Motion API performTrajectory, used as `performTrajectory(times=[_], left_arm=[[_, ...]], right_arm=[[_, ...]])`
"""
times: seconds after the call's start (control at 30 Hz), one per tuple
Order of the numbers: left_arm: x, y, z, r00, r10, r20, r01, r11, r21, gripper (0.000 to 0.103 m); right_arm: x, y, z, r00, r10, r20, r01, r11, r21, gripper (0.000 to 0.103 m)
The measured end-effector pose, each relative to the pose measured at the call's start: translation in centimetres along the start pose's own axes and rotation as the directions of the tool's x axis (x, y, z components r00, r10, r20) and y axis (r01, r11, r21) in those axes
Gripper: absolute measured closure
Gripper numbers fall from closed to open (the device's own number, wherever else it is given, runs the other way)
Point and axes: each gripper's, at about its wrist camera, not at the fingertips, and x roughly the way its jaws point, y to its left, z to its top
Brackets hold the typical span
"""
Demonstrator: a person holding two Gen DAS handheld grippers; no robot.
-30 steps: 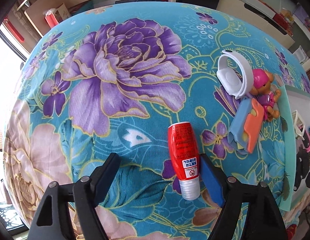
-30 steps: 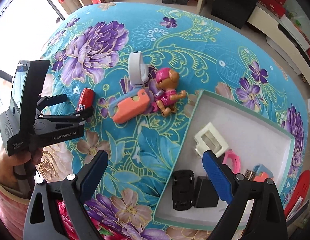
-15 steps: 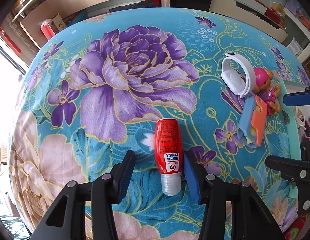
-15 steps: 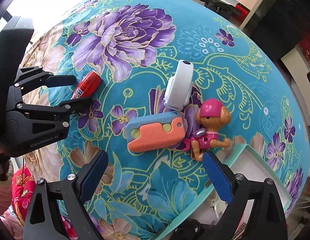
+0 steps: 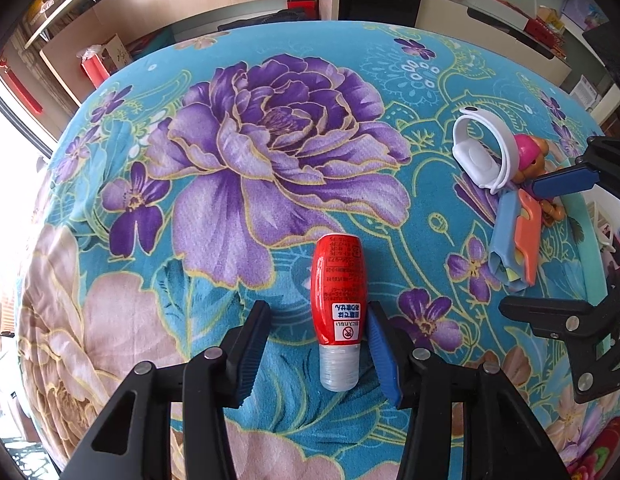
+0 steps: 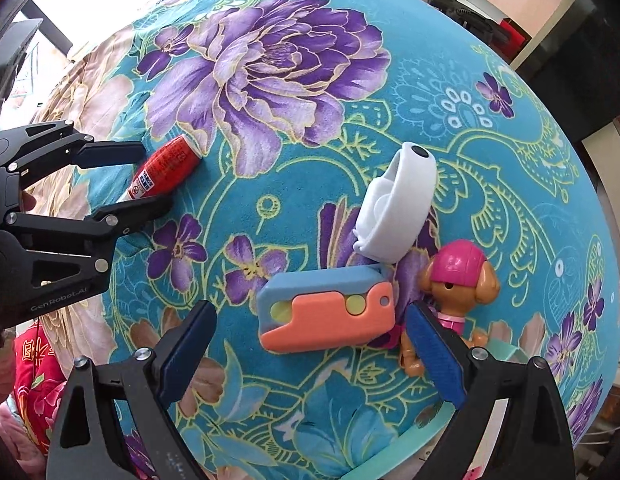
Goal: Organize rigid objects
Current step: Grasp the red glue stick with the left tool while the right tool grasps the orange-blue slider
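Note:
A red bottle [image 5: 337,292] with a clear cap lies on the flowered cloth between the fingers of my left gripper [image 5: 316,350]. The right pad is at the bottle's side and a gap shows at the left pad, so the jaws are open. From the right wrist view the same bottle [image 6: 166,168] lies inside the left gripper [image 6: 156,176]. My right gripper [image 6: 312,354] hangs wide open over a blue and orange toy [image 6: 330,312], not touching it. A white wristband [image 6: 398,204] and a pink-hatted puppy figure [image 6: 458,276] lie beside that toy.
The teal rim of a white tray [image 5: 590,248] with several small items shows at the right, its corner [image 6: 390,452] just below the right gripper. A person's hand and red sleeve [image 6: 30,364] hold the left gripper. Shelves and boxes stand beyond the bed.
The left jaws narrowed around the red bottle, which now lies centred between them. The right gripper moved from over the tray to low above the blue and orange toy.

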Motion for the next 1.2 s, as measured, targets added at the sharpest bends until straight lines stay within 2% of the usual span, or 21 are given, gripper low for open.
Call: performTrajectory(times=[0.23,0.6,0.83,0.93,1.07,1.2], left_arm=[[1.0,0.2,0.8,1.000,-0.002,0.013,0.002,1.000,0.006,0.051],[1.9,0.4,2.7,1.000,0.003,0.018,-0.003,1.000,0.004,0.052],[2.1,-0.3,2.9,1.000,0.020,0.015,-0.020,1.000,0.006,0.052],[2.0,-0.4,2.9,1.000,0.021,0.009,-0.021,1.000,0.002,0.053],[1.8,-0.9,2.7,1.000,0.023,-0.002,-0.023,1.000,0.002,0.058],[1.4,-1.4,2.6,1.000,0.012,-0.012,-0.012,1.000,0.000,0.072]], right_arm=[[2.9,0.8,0.9,0.999,-0.011,-0.035,0.011,1.000,-0.019,0.008],[5.7,1.4,2.2,1.000,0.014,-0.025,-0.014,1.000,-0.004,0.008],[4.0,0.5,1.0,1.000,0.010,-0.026,-0.010,1.000,0.021,0.012],[3.3,0.9,0.6,1.000,0.006,-0.023,-0.006,1.000,0.027,0.017],[2.7,1.4,0.4,1.000,-0.003,-0.017,0.004,0.999,0.039,0.029],[2.5,1.8,0.2,1.000,-0.018,-0.013,0.019,0.997,0.069,0.031]])
